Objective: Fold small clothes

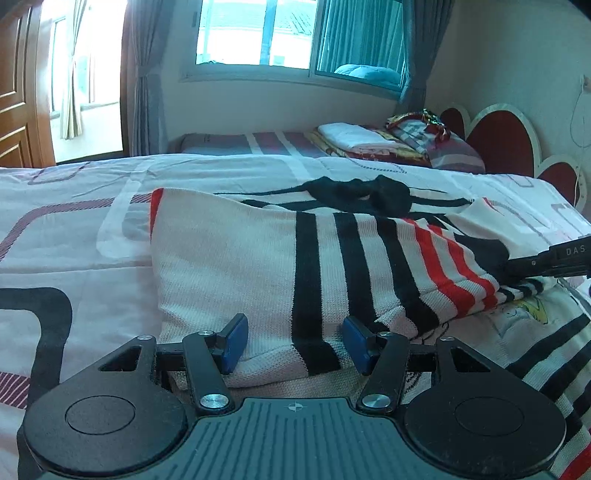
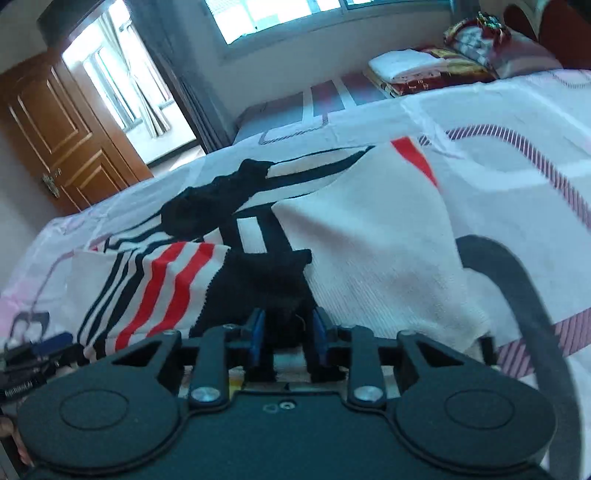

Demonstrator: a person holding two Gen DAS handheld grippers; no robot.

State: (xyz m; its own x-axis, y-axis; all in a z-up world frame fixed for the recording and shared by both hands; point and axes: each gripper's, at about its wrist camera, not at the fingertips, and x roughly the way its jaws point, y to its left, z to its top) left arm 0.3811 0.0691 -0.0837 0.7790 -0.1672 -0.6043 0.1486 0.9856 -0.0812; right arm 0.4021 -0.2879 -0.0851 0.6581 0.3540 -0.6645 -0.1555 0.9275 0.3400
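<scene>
The sweater (image 1: pixel 258 266) lay on the bed (image 1: pixel 74 229), white knit with black and red stripes, partly folded so one flap covered much of its body. Its black collar (image 1: pixel 369 195) bunched at the far side, and I could not make out how the layers underneath ran. The near hem was hidden behind the left gripper (image 1: pixel 291 343), whose blue pads (image 1: pixel 236 339) stood well apart with a fold of the white cloth between them; whether they pressed on it I could not tell. The right gripper (image 2: pixel 288 336) was blurred, its jaws narrow with the black cuff (image 2: pixel 258 288) bunched between them, seemingly touching both pads. From the left wrist view only its dark tip showed, cut off at the right edge. A cartoon-printed cloth (image 1: pixel 524 314) peeked out beneath the sweater. Beyond lay a second bed with folded linens (image 1: pixel 351 136), a heart-shaped headboard (image 1: pixel 498 140), a curtained window (image 1: pixel 295 33) and a wooden door (image 2: pixel 55 125).
</scene>
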